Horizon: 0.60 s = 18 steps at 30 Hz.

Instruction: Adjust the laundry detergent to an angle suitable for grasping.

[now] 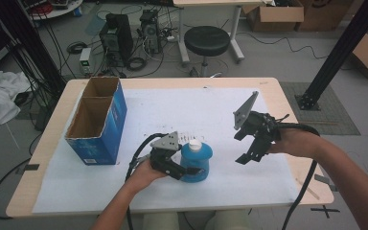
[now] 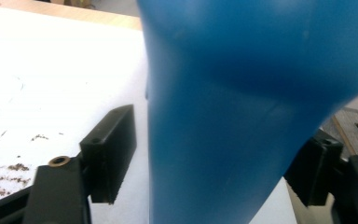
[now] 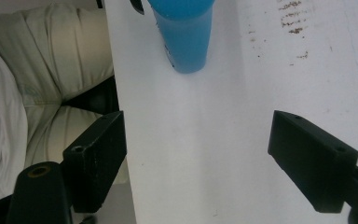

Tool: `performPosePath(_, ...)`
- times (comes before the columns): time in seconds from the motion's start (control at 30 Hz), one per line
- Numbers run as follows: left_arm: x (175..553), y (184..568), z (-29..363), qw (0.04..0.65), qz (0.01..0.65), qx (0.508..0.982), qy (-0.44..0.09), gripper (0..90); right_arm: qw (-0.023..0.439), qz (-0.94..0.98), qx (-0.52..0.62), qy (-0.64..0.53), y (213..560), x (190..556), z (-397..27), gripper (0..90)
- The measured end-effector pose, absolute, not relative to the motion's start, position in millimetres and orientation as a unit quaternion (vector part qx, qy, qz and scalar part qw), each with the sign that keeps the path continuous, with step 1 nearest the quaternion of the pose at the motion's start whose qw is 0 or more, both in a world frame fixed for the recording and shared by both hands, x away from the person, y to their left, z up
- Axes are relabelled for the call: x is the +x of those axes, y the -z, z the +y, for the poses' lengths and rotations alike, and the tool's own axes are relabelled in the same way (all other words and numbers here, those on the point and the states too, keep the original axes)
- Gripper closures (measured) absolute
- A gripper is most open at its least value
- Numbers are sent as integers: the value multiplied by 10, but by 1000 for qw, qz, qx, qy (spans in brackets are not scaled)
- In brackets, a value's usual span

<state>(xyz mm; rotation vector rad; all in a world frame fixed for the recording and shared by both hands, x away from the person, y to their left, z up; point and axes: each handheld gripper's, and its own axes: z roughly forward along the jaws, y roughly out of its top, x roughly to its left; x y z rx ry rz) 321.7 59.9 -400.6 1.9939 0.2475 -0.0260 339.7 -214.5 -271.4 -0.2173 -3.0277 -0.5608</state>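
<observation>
A: The left gripper point(image 1: 188, 168) has its jaws either side of the blue plastic bottle with the white cap point(image 1: 196, 160), which stands on the white paper sheet point(image 1: 139, 120), but there's a gap at one pad

B: So it's let go; back straight off, don't tip it. The right gripper point(image 1: 251, 152) hangs wide, empty

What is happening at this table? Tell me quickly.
A person works with tongs in each hand. The left tongs sit around a blue bottle with a white cap, standing upright on the white sheet; in the left gripper view there is a gap between its left jaw and the bottle, so they look open. The right tongs hover open and empty to the bottle's right. A blue cardboard box stands open at the left.
</observation>
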Motion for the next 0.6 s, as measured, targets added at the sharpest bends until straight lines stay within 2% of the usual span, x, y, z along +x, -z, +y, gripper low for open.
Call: performPosePath(0.6,3170,3960,673,536,115,836,-1,215,27,-980,-67,186,2699,3399,-2099,189)
